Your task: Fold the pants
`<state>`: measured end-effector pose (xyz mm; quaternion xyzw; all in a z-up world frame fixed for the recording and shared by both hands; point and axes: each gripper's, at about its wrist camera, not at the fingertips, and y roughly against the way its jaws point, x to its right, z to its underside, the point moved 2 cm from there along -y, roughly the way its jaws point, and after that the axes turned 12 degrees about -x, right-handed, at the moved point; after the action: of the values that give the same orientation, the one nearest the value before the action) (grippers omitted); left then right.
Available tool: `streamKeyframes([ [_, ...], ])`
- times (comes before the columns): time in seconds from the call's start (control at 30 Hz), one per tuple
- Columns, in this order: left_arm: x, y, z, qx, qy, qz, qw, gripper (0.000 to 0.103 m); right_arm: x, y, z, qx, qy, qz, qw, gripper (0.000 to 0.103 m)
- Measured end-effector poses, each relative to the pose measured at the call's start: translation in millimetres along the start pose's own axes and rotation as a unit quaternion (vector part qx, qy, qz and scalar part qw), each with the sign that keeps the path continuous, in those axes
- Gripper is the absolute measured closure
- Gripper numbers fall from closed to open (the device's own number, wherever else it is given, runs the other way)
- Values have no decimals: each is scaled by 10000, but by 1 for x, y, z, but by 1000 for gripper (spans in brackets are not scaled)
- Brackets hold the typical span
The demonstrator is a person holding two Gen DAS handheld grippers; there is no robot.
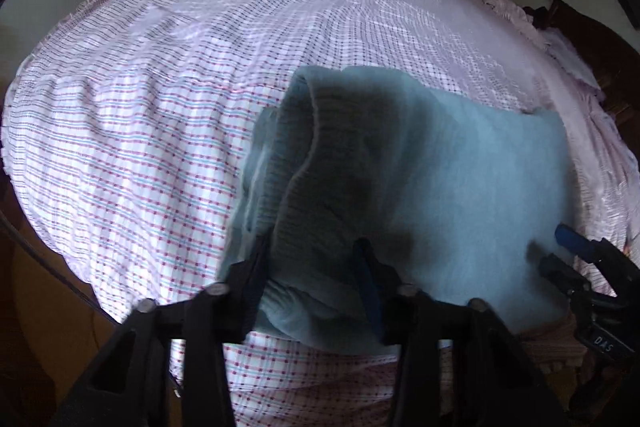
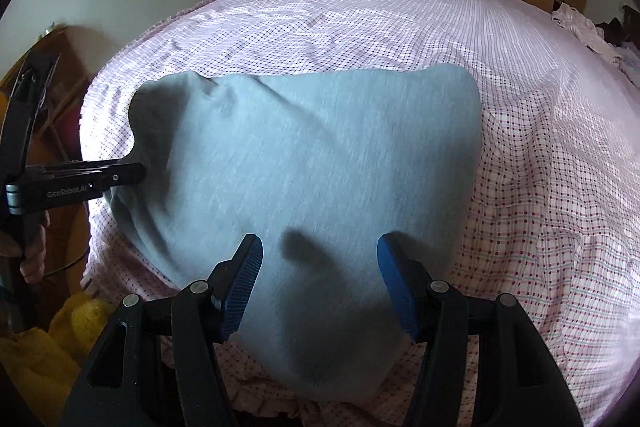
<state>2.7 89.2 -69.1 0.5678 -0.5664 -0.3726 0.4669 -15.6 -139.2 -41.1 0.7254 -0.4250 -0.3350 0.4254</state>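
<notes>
The light blue knit pants [image 2: 304,163] lie folded on the bed [image 2: 540,147], on a checked pink sheet. The left gripper [image 1: 316,267] has its fingers clamped on the ribbed waistband edge. The right gripper [image 2: 320,283] hovers over the soft fabric, its blue ridged fingers [image 2: 394,279] apart and holding nothing.

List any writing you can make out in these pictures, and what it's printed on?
"GenRobot.AI": white lettering on the black body of the left hand-held gripper, seen from the right wrist camera, where it meets the edge of the light blue pants.

"DAS": small letters on the black body of the right hand-held gripper, seen from the left wrist camera; any further letters are cut off or hidden.

Nothing else is legible.
</notes>
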Motion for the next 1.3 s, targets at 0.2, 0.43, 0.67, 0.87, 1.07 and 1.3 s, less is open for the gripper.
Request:
streamKeyframes([
  [0.2,-12,40,13,273,61,355,9990,82,2,9,2,91,-56,-90,9999,49],
  [0.43,-37,7,21,-161,369,463,9981,81,4,0,6,-94,-61,-185,9998,49],
  [0.67,-48,-2,22,-249,470,542,9971,63,9,-2,8,-223,-150,-273,9993,49],
  [0.87,-38,48,17,250,-22,210,9995,62,22,24,-1,120,-376,-433,9983,49],
  [1.07,-2,77,-16,872,-490,553,9934,62,41,35,-28,548,-640,-290,9960,57],
  [1.3,62,36,-58,882,-823,1079,9868,77,49,12,-49,570,-912,-330,9937,66],
])
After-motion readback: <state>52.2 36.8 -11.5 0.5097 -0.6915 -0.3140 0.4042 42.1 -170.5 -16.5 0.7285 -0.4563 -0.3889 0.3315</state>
